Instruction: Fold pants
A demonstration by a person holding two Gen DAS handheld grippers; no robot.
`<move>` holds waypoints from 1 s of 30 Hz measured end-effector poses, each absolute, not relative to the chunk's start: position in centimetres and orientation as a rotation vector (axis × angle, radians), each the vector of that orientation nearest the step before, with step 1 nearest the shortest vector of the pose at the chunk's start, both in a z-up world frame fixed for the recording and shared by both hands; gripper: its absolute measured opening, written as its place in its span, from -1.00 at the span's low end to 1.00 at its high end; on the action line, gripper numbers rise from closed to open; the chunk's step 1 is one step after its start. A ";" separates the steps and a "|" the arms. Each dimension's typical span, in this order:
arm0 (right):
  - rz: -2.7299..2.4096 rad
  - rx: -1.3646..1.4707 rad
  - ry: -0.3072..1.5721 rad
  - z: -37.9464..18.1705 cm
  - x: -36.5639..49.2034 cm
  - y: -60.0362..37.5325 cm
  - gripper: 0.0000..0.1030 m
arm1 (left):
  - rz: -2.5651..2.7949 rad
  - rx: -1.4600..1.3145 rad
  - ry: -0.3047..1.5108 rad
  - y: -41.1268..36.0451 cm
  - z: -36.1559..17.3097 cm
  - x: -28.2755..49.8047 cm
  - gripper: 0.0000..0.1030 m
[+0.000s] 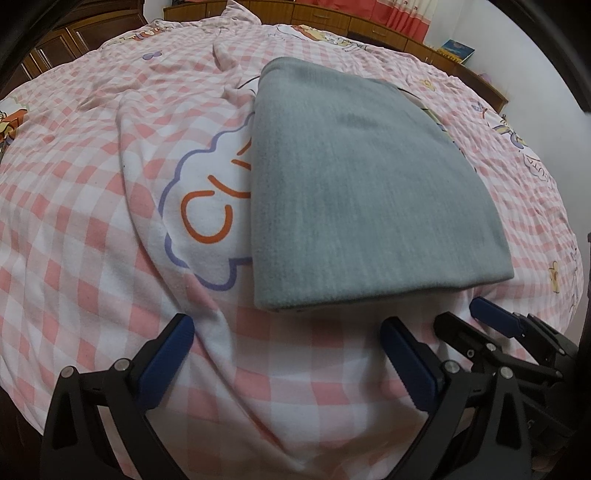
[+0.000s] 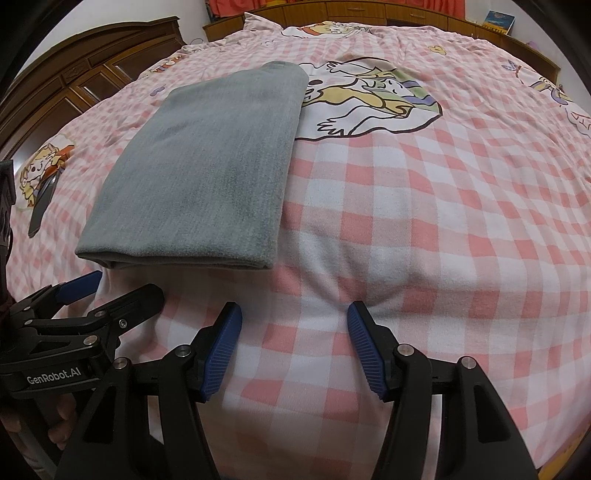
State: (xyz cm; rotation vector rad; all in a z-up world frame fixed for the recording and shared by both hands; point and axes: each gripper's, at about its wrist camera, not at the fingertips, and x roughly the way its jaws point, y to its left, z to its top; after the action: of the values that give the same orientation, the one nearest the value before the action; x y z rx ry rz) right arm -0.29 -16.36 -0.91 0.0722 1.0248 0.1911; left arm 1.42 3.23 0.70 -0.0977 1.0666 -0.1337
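I see one pair of grey pants (image 1: 354, 184), folded into a neat flat rectangle, lying on a bed covered by one pink-and-white checked quilt (image 1: 92, 229) printed with cartoon figures. The pants rest a little beyond both tools, with their near folded edge towards me.

I am working two tongs. My left gripper (image 1: 288, 328) has its blue-padded jaws spread wide, with nothing between them but quilt; its tips sit just short of the pants' near edge and do not touch the cloth. My right gripper (image 2: 293, 314) has its jaws partly apart, also empty, over bare quilt to the right of the pants' near corner. Each tool shows in the other's view, so the two are close beside each other.

The only writing I can read is "GenRobot.AI" in white on the black body of the left tool, seen from the right wrist camera. The orange letters on the quilt (image 1: 218, 206) are partly hidden under the pants, so I cannot read them.

Dark wooden cupboards (image 2: 74, 74) stand behind the bed, and one blue book (image 2: 498, 18) lies on a ledge.
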 end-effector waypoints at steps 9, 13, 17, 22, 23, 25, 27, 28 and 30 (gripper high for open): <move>0.192 0.072 1.024 -0.9 -0.3 -16.4 0.19 | -0.134 -0.097 1.070 3.3 0.7 1.5 0.99; 0.191 0.074 1.025 -0.9 -0.4 -16.4 0.19 | -0.139 -0.095 1.078 3.3 0.7 1.6 0.99; 0.191 0.073 1.025 -0.9 -0.3 -16.3 0.19 | -0.138 -0.096 1.074 3.4 0.6 1.8 0.99; 0.191 0.074 1.024 -0.9 -0.3 -16.3 0.19 | -0.138 -0.097 1.074 3.3 0.6 1.7 0.99; 0.191 0.074 1.024 -0.9 -0.3 -16.4 0.19 | -0.137 -0.097 1.074 3.3 0.6 1.7 0.99; 0.191 0.074 1.024 -0.9 -0.3 -16.4 0.19 | -0.137 -0.096 1.075 3.3 0.6 1.7 0.99; 0.191 0.074 1.024 -1.0 -0.3 -16.4 0.19 | -0.137 -0.097 1.074 3.3 0.6 1.7 0.99; 0.191 0.074 1.024 -0.9 -0.3 -16.3 0.19 | -0.137 -0.097 1.074 3.3 0.6 1.7 0.99; 0.190 0.074 1.024 -0.9 -0.3 -16.3 0.19 | -0.137 -0.096 1.074 3.4 0.6 1.8 0.99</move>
State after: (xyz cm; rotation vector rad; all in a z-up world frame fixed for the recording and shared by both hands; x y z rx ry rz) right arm -0.31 -16.34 -0.93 0.0742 1.0241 0.1905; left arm 1.75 3.35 0.61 -0.0963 1.0745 -0.1373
